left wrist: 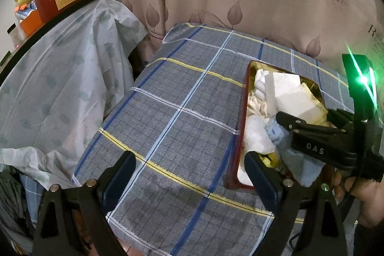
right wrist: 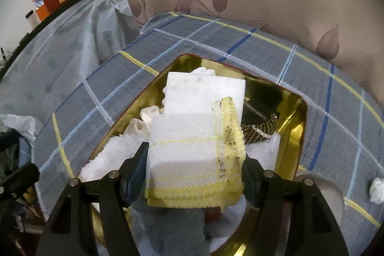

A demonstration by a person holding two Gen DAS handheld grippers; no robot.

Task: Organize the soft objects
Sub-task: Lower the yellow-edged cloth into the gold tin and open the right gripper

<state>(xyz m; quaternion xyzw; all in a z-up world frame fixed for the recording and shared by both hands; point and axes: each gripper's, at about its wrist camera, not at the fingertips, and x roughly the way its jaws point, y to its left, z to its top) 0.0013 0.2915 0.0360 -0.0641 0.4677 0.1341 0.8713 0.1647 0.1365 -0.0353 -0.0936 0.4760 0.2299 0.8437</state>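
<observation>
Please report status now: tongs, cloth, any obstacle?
Left tongs open, empty. Right tongs shut on folded cloth over gold tin. Tin crowded.

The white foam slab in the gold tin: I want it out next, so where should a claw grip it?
Judging by its pose, grip the foam slab across its flat faces at the raised far end, coming from above; the folded cloth in the right claw covers its near end.

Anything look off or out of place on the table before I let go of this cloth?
One thing: a small crumpled white wad lies loose on the plaid tablecloth, outside the gold tray where the other soft items sit. Also, the folded cloth in the right gripper shows dark specks along its yellow edge.
</observation>
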